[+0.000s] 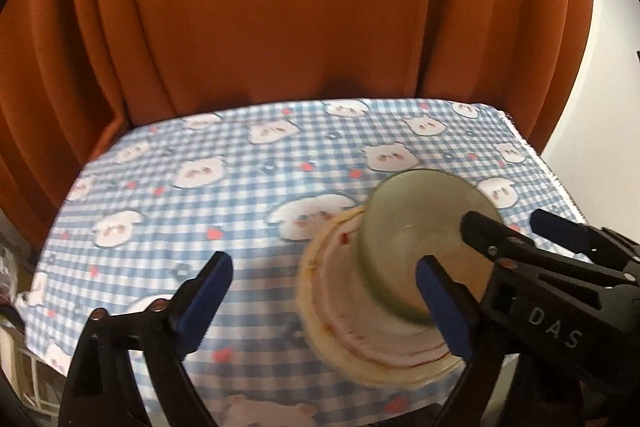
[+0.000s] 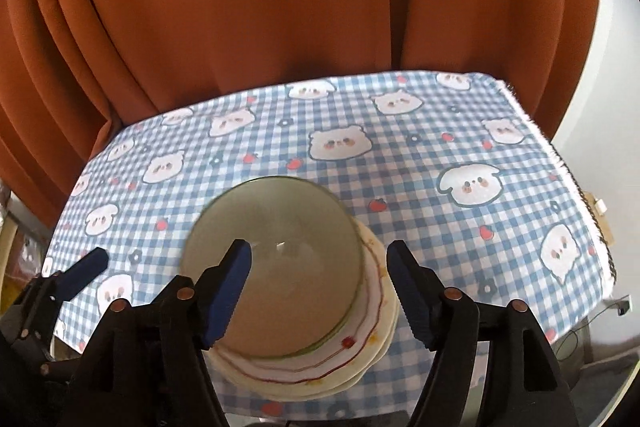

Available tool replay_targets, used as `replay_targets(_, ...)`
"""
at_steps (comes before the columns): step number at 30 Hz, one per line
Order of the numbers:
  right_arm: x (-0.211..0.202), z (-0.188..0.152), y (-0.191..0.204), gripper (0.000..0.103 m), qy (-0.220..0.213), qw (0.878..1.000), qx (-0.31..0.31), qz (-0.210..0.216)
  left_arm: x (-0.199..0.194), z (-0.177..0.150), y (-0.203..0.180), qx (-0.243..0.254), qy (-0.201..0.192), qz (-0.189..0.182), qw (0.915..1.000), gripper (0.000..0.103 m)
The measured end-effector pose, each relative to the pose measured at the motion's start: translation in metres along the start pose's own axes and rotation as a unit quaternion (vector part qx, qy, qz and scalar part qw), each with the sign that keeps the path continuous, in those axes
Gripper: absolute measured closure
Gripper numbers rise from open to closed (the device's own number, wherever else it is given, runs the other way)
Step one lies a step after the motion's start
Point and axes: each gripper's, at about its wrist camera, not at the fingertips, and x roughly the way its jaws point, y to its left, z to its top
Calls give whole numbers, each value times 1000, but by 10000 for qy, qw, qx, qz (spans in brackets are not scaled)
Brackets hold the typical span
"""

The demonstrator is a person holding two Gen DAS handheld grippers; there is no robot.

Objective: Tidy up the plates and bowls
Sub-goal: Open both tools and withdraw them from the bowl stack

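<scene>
Looking through the left wrist view, a green bowl was seen seated on a stack of plates on the checked tablecloth, towards its right side. The left gripper was noted with jaws spread wide and nothing clamped; its right finger stood in front of the stack, and whether it touched could not be told. The right gripper was seen entering from the right, above the bowl, jaws apart. No other dish was observed on the cloth, which was backed by an orange curtain.

In the right wrist view, the bowl was recorded upright and roughly centred on the plates, the plate rims slightly staggered. The right gripper was found released, fingers straddling the stack without gripping it. The left gripper was partly seen at the left edge.

Stacking was judged essentially finished; at most, squaring of the plate rims was thought to remain.
</scene>
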Motion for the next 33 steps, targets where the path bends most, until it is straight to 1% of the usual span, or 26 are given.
replay_targets(5, -18, -24, 32, 26, -204, 9998, 41, -62, -19, -24, 38, 19, -114, -35, 9999, 4)
replay_targets(9, -27, -47, 58, 26, -315, 9995, 84, -39, -30, -44, 70, -28, -286, 109, 9995, 4)
replay_targets(14, -36, -73, 94, 26, -623, 9980, -18, -66, -43, -67, 106, -93, -492, 201, 9985, 4)
replay_targets(19, -39, -92, 119, 26, -750, 9972, -55, 13, -51, -85, 137, -219, -540, 347, 9977, 4)
replay_targets(23, -40, -105, 136, 23, -838, 9964, -94, 51, -55, -96, 154, -273, -515, 441, 9973, 4)
replay_targets(26, -38, -112, 145, 22, -809, 9967, -83, 76, -58, -100, 163, -292, -484, 454, 9974, 3)
replay_targets(30, -41, -117, 153, 22, -826, 9965, -86, 84, -64, -102, 172, -392, -580, 441, 9966, 2)
replay_targets(33, -40, -119, 157, 22, -785, 9968, -108, 110, -66, -102, 177, -434, -607, 531, 9958, 0)
